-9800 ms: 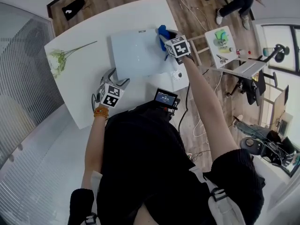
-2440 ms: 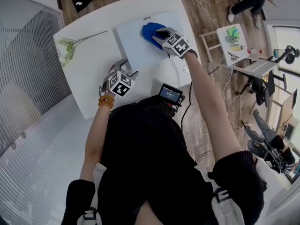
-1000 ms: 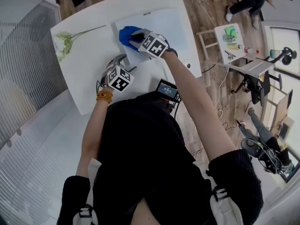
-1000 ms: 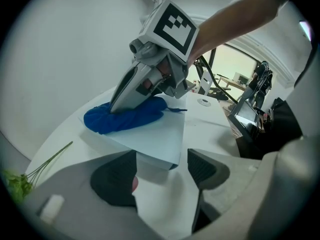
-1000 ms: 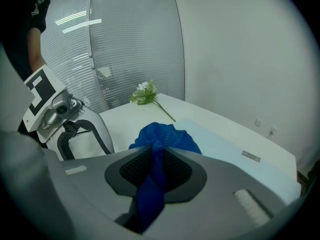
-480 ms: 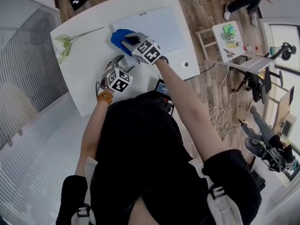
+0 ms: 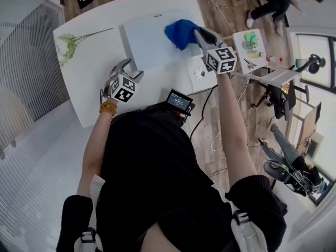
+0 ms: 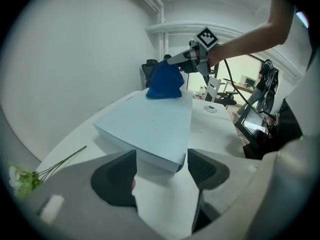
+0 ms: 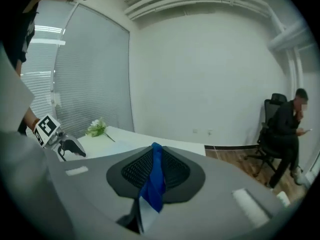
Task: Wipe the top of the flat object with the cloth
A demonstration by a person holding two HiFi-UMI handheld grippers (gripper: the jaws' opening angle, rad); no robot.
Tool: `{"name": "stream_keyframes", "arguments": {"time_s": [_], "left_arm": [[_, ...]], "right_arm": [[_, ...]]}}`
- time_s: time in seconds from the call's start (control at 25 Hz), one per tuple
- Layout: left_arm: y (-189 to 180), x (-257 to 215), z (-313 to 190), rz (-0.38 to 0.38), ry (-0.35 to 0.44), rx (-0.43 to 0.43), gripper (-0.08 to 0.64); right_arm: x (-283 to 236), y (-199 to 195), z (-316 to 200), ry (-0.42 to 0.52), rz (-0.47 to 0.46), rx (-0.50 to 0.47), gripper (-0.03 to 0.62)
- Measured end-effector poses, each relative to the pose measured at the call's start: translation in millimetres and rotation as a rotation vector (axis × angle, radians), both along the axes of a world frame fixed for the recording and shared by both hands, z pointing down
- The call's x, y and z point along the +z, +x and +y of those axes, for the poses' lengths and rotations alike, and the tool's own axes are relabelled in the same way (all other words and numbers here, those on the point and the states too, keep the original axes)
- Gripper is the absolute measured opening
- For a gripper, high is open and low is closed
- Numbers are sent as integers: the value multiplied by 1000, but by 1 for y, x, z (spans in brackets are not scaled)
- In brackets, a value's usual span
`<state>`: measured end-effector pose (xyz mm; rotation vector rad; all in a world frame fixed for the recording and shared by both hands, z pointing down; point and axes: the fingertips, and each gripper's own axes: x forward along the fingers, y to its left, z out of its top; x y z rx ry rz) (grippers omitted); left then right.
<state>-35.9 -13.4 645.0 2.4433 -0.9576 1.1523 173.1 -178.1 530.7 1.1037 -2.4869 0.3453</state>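
Right gripper view, right gripper (image 9: 156, 160) fingers pinching cloth (image 9: 153, 191) (mostly hidden), left gripper (image 8: 161, 173) fingers wide

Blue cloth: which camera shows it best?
Left gripper view: the whole bunched cloth shows side-on, at the board's far end. Head view shows it from above, partly behind the right hand-held gripper. Right gripper view: only a strip pinched in the jaws.

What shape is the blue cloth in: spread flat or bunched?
Bunched: the blue cloth hangs as a gathered clump, pinched in the shut right tool.
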Motion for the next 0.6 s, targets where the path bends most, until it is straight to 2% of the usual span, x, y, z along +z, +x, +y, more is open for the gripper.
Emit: {"name": "stream_keyframes", "arguments": {"time_s": [0.16,0.28,0.36,0.48,0.6], "left_arm": [[3,1,3,-4,-3,21,333],[6,0,5,-8,-1,36,333],[8,-2,5,-11,4,44,333],[8,-1,4,-15,-2,43,333],[11,3,5,-22,-19,54,333]], "right_arm": [[28,31,0,-61,82,51,89],[48,27,5,-78,111,36,212],[47,24,3,-52,93,54,172],[67,18,-3,-133,43,92,184],[98,11,-3,-194,136,91,184]]}}
